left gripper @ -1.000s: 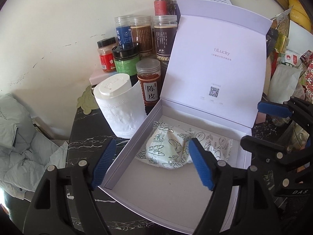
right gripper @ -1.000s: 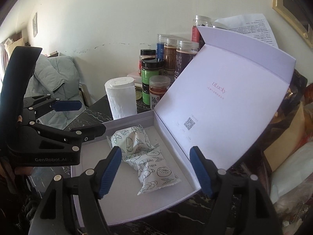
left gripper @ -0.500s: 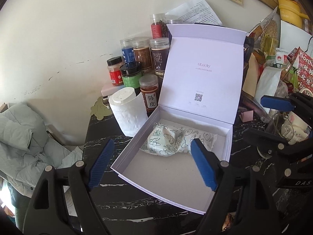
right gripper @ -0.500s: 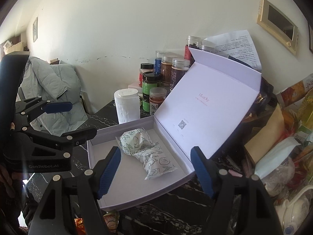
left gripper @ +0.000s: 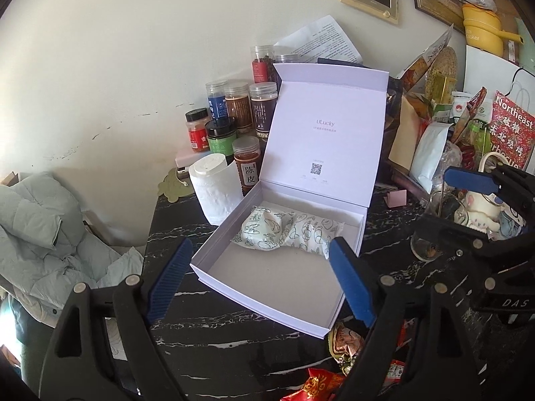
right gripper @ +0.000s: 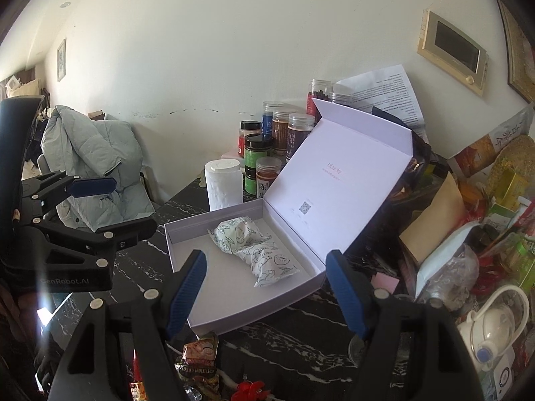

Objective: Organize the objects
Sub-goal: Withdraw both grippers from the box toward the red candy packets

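Left gripper [left gripper: 260, 279] spread wide, grasping nothing; right gripper [right gripper: 265, 289] likewise agape and empty, both above the near edge of the white box [left gripper: 234, 250]. One printed packet [left gripper: 291, 234] inside, toward the hinge. Loose snack wrappers [right gripper: 199, 357] on the black table [left gripper: 174, 227] in front. Best to drop low, pinch one wrapper mid-body, clear the box wall.

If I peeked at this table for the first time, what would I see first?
Probably the big white box in the middle, its lid standing open, with a crinkly snack packet lying inside. Behind it, by the wall, stands a bunch of spice jars beside a paper roll.
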Tool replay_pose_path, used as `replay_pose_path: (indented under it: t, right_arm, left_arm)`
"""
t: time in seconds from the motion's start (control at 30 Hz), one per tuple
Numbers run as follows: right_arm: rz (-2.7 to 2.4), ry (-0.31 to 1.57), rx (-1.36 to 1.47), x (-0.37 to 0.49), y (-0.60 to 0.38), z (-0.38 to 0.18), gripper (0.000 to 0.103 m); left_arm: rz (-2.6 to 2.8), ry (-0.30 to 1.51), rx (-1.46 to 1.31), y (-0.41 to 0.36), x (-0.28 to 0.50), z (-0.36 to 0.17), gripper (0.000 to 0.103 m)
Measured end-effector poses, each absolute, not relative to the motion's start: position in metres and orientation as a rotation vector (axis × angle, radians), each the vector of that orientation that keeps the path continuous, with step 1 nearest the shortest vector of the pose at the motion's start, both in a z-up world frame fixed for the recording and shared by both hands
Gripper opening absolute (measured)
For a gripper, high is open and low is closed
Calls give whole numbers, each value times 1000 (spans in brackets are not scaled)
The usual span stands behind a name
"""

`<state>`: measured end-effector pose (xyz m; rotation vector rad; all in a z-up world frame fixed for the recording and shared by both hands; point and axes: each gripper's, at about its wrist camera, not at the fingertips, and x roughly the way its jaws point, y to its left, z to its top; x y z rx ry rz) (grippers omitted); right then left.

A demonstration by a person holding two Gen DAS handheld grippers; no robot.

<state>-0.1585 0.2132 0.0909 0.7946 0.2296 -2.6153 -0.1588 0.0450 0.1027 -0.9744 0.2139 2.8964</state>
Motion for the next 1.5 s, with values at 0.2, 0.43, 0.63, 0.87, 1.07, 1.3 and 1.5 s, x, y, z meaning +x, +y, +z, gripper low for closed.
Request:
replay_pose_path:
  t: [0.2,0.43,0.63,0.87,1.07,1.3,1.5]
  right_arm:
    - [-2629,235,802,-136,221,90,75]
    - [-2629,248,812,-106,223,83,75]
    - [-2625,255,826,-87,223,76,75]
    - [-2613,283,830,-62,216,63,75]
    - [-2587,269,851,-47,213,49,75]
    - [-2548,266,892,-37,207,29,75]
    - [-2507,253,940,-32,204,3,75]
  left_arm:
    - [2888,214,-981,51,-139,102,84]
    - [2867,230,-982,59,-112,95,85]
    - [2866,230,-989,60,-91,90,85]
    - [2856,231,-1008,57,-68,79,86]
    - [2856,204,-1023,51,-48,65,86]
    - [2836,199,-1064,48,-34,46,86]
    - [2799,160,-1142,44,-30,21,86]
